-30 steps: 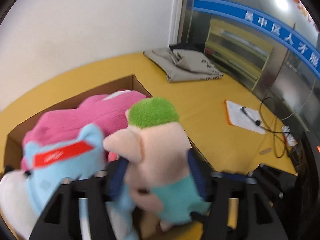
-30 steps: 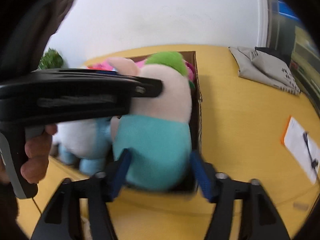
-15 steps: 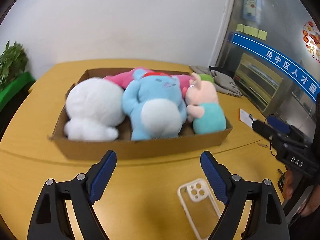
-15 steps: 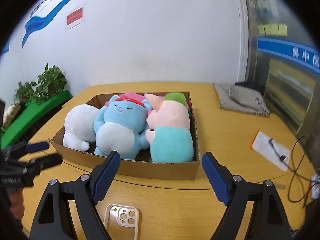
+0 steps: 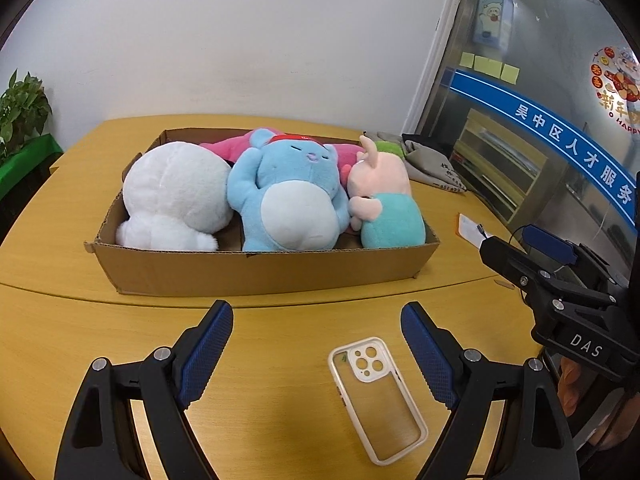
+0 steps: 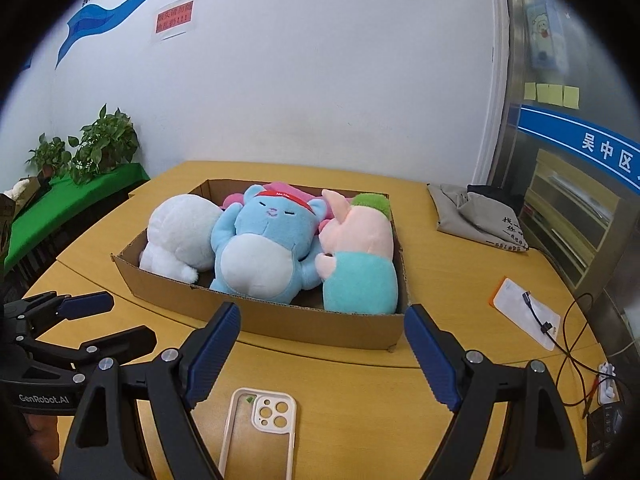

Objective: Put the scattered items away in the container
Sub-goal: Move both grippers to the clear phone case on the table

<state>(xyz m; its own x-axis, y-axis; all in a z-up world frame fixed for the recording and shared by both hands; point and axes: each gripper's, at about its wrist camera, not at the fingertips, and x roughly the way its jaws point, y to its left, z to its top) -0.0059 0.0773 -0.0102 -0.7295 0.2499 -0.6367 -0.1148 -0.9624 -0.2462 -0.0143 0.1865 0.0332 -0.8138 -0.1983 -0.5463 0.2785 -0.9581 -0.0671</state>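
A cardboard box [image 5: 256, 272] [image 6: 304, 326] on the yellow table holds a white plush [image 5: 176, 196] [image 6: 180, 234], a blue plush [image 5: 290, 200] [image 6: 264, 248], a pink plush [image 5: 228, 146] behind them, and a pig plush with a green cap and teal body [image 5: 384, 208] [image 6: 360, 256]. My left gripper [image 5: 316, 344] is open and empty, back from the box's near wall. My right gripper [image 6: 320, 350] is open and empty, also near the front. Each gripper shows in the other's view.
A clear phone case [image 5: 376, 396] [image 6: 260, 428] lies on the table in front of the box. A grey cloth bag [image 6: 476, 216] lies at the back right. A paper with a cable [image 6: 528, 312] is at the right. Potted plants [image 6: 100, 144] stand on the left.
Both grippers let go of the pig plush, opened and pulled back from the box. The pig plush now sits in the box's right end.
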